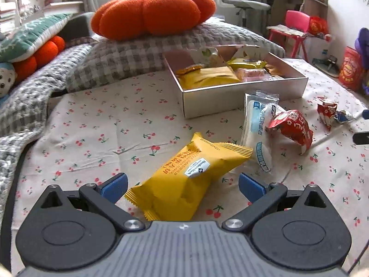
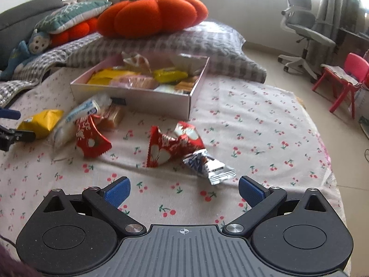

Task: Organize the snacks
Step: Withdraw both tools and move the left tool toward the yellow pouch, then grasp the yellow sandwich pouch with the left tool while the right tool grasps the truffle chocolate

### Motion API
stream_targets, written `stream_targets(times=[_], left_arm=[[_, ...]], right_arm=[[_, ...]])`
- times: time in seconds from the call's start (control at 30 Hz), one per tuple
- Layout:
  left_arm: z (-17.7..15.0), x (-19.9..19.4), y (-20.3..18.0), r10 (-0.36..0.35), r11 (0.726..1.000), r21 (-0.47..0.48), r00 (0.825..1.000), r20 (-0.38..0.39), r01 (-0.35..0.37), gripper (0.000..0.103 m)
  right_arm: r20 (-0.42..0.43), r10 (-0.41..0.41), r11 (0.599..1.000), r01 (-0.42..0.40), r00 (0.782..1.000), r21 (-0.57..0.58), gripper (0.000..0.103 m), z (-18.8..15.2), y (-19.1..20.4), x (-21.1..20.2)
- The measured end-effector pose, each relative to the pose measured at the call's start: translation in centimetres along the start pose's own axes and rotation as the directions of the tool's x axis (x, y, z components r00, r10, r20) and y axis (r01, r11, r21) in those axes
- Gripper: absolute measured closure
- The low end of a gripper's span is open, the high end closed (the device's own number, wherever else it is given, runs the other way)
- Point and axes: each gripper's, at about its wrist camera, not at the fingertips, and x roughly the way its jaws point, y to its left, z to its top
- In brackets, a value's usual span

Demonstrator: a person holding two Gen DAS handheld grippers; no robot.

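Nearest: glossy yellow crimped snack packet [image 1: 188, 181] lies on cherry-print bedsheet [image 1: 96, 124] between wide-open left gripper [image 1: 183, 185] jaws, ungripped | white rectangular cardboard box [image 1: 242, 95] partly filled | left loose: crinkled red foil wrappers [image 2: 171, 146], silver-blue foil packet [image 2: 208, 165] | right gripper [image 2: 183, 190] jaws wide open, empty.

A yellow snack packet [image 1: 189, 180] lies on a cream bedsheet [image 1: 103, 124] printed with red cherries. Two wrappers [image 2: 170, 146] are red with white flowers; another [image 2: 209, 165] is silver and blue. The cushion [image 1: 152, 11] is orange, its pillow [image 1: 138, 55] grey-checked. Blue pads [image 2: 116, 191] tip each black tool.
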Motion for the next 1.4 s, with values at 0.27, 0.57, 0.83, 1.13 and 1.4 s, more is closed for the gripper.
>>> stream_targets(times=[0.27,0.57,0.83,1.13,1.4], left_arm=[[0.2,1.3,0.8,-0.047,0.999,0.01,0.998,-0.049,0.047,0.001],[0.3,2.7,1.8,-0.072,0.997,-0.012,0.991,-0.117,0.071,0.001],[0.3,2.3,1.6,-0.121,0.993,-0.015,0.982,-0.145,0.12,0.001],[0.8,2.2,0.5,-0.131,0.991,0.008,0.982,-0.139,0.133,0.004],[1.4,3.1,-0.3,-0.059,0.998,0.007,0.993,-0.099,0.06,0.015]], right_arm=[[0.029,-0.044,0.999,0.045,0.999,-0.028,0.002,-0.1,-0.8,1.4],[0.0,-0.04,0.999,0.04,0.999,-0.017,0.002,0.5,-1.7,3.3],[-0.024,-0.022,1.0,0.022,0.999,-0.006,0.0,1.0,-2.1,4.5],[-0.031,0.0,0.998,0.002,1.0,0.055,0.0,0.9,-3.1,5.2],[-0.053,0.014,0.999,-0.012,0.998,0.038,0.0,1.5,-3.2,5.5]])
